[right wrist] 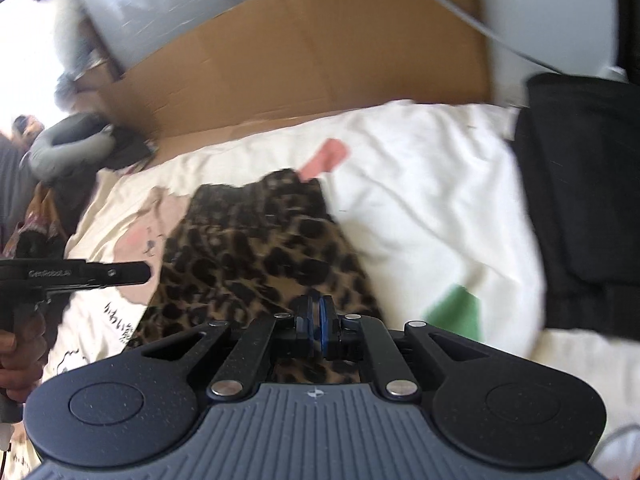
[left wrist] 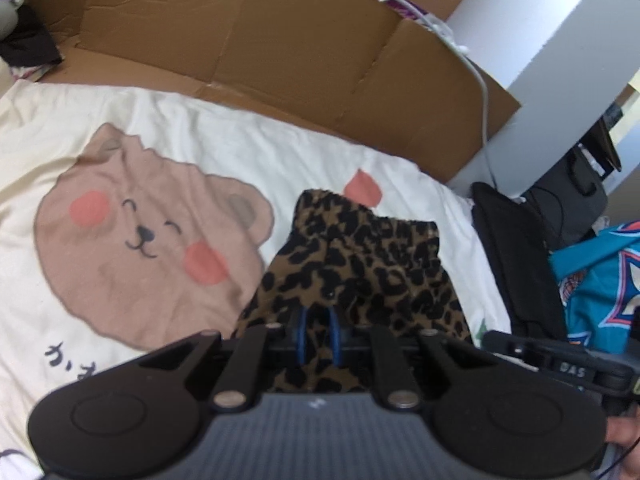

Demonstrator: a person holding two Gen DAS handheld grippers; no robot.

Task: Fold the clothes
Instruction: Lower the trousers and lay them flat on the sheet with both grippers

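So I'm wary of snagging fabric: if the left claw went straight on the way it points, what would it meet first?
Probably the leopard-print garment, lying directly ahead of the left claw on the bear-print sheet; depth is unclear.

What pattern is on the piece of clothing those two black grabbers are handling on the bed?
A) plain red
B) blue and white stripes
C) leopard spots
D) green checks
C: the garment lying on the cream bear-print blanket is brown with black leopard spots, and both the left gripper and the right gripper sit right at its near edge.
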